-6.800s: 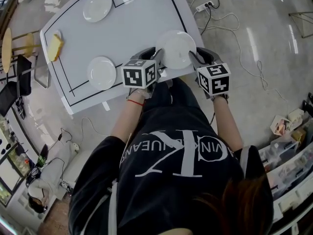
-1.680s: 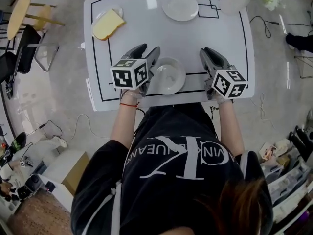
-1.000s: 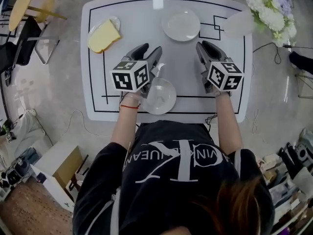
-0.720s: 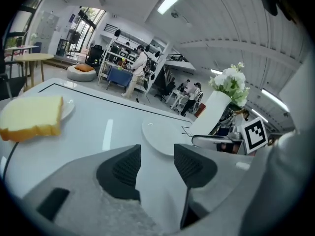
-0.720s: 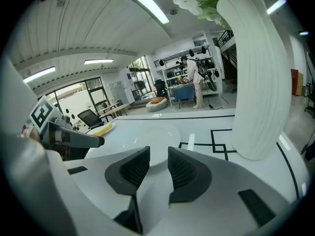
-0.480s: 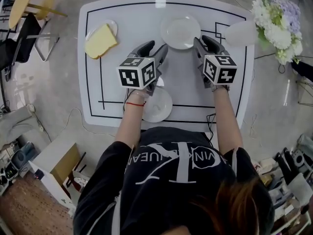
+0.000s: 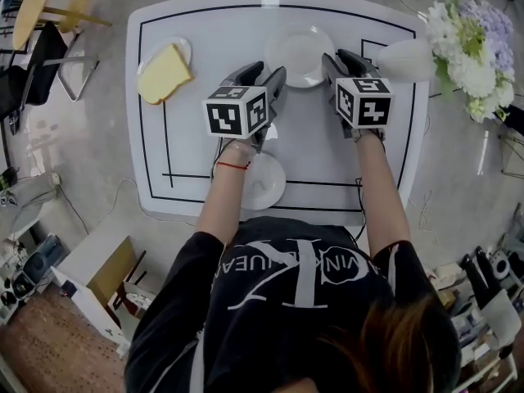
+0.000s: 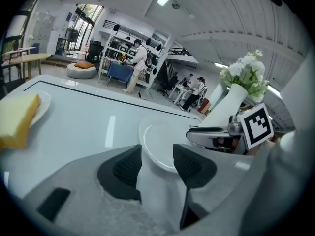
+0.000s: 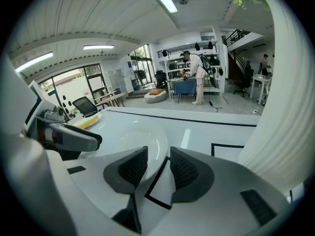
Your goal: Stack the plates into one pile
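Note:
A single white plate (image 7: 299, 53) lies at the far middle of the white table (image 7: 205, 158). My left gripper (image 7: 273, 70) stands open just left of its rim, with nothing between the pads. My right gripper (image 7: 337, 56) is open at the plate's right rim; its jaws have just been opening and the pads press on nothing. In the left gripper view the plate (image 8: 157, 141) sits just beyond the left gripper (image 8: 157, 151). In the right gripper view the plate (image 9: 130, 141) lies ahead-left of the right gripper (image 9: 157, 154). A white plate pile (image 7: 264, 182) rests near the front edge, partly under my left forearm.
A yellow slice (image 7: 164, 72) on a small plate lies at the table's far left. A white vase (image 7: 407, 58) with flowers (image 7: 475, 43) stands at the far right, close beside my right gripper. Chairs and cables are on the floor around the table.
Both grippers have left the pile at the front edge and moved forward across the table to either side of the far plate. The right jaws now stand wider.

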